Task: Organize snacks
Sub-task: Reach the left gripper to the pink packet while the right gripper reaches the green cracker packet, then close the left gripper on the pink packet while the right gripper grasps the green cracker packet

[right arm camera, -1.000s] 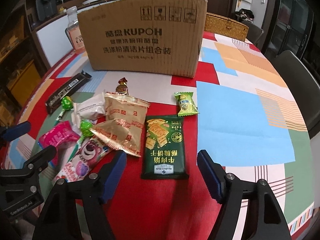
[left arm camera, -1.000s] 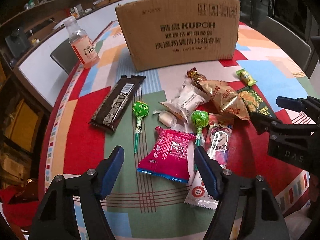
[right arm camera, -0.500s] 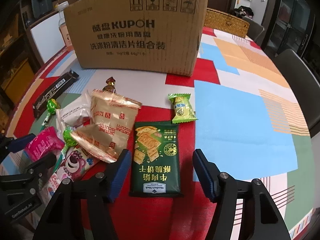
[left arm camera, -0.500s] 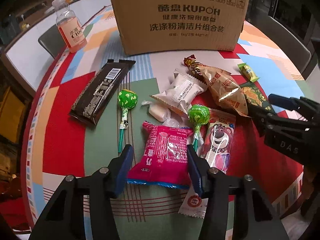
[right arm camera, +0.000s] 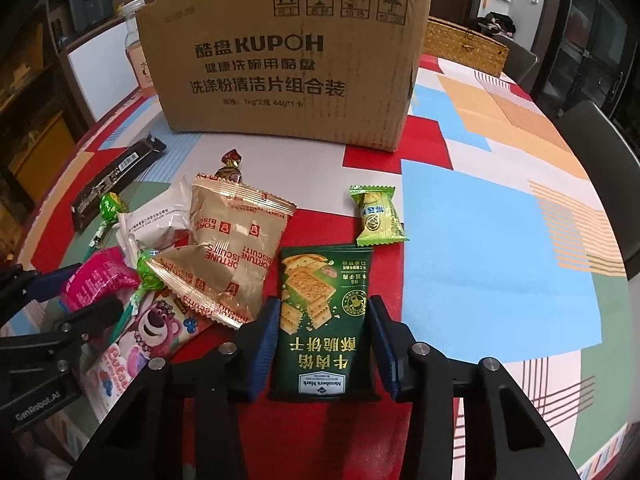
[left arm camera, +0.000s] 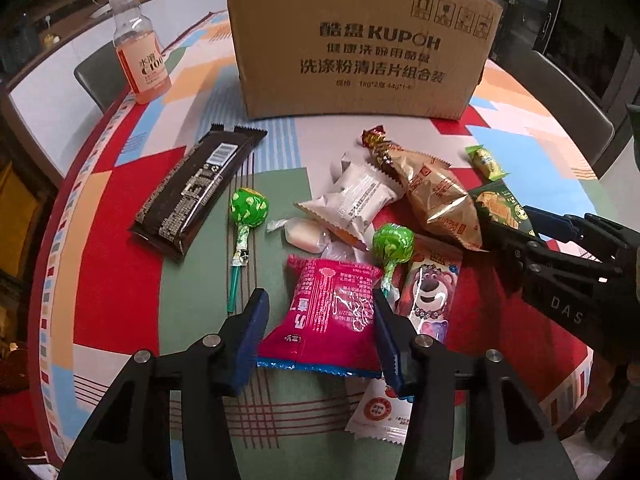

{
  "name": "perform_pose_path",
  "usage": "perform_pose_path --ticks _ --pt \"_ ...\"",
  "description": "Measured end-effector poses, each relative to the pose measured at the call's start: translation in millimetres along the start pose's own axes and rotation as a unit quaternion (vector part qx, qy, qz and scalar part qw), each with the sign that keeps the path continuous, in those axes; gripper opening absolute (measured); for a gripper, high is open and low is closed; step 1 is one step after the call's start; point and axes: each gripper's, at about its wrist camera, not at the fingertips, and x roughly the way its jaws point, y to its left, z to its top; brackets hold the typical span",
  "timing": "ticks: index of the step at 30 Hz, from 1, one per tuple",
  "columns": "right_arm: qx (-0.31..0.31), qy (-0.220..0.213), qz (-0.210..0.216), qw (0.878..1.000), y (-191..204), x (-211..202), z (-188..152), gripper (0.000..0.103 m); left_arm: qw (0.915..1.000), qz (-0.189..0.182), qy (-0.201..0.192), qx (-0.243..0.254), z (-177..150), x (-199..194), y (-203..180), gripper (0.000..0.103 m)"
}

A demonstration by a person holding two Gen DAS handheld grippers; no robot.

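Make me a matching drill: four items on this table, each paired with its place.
Things:
1. pink packet
2. dark green cracker pack
3. bottle
4. small green candy

Places:
A. left of the cardboard box
B. between the right gripper jaws
C. just beyond the cracker pack
D. between the left gripper jaws

Pairs: 1-D, 2-B, 3-A, 4-C
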Motion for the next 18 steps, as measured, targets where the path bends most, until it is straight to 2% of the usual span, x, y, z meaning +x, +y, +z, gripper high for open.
perform_pose_path --ticks 7,18 --pt "0.007 -0.021 -0.006 1.0 -3 -21 -3 0.044 0.9995 0.002 -0.03 0.009 -2 -22 -8 0.05" --pt "0.004 -0.071 0.019 0.997 1 -63 3 0.044 0.9957 0.002 -0.092 0.013 7 -65 -11 0.049"
